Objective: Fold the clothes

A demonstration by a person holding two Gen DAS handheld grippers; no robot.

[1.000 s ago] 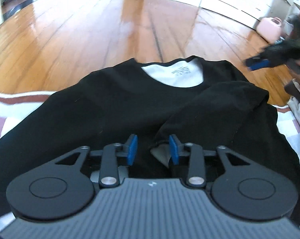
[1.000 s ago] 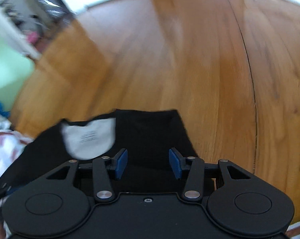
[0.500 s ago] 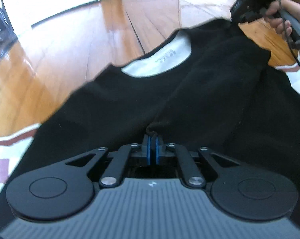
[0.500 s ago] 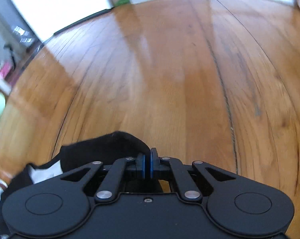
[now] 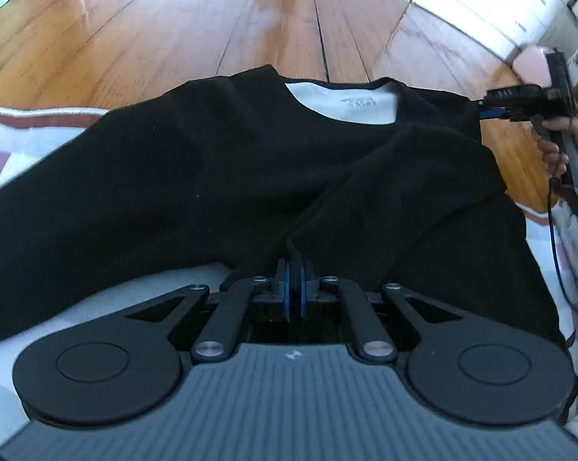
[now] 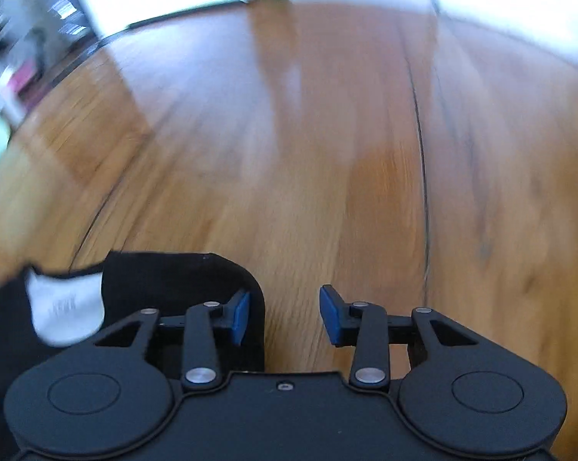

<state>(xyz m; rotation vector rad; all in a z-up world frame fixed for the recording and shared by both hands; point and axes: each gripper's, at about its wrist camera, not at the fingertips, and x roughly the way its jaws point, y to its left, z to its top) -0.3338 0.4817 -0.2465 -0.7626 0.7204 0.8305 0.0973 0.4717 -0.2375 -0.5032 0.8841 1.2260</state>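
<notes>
Floor: bare wood beyond the shirt's collar edge, open for passing.
Shirt: spread flat over the blanket, low.
Right side: a hand and cable crowd the shirt's edge.
Far right: cabinets wall off the floor.

A: left gripper is clamped on a fold of the black shirt, right?
B: yep, the shirt's on a checked blanket. The right gripper sits at its far shoulder, over the wood floor.
</notes>
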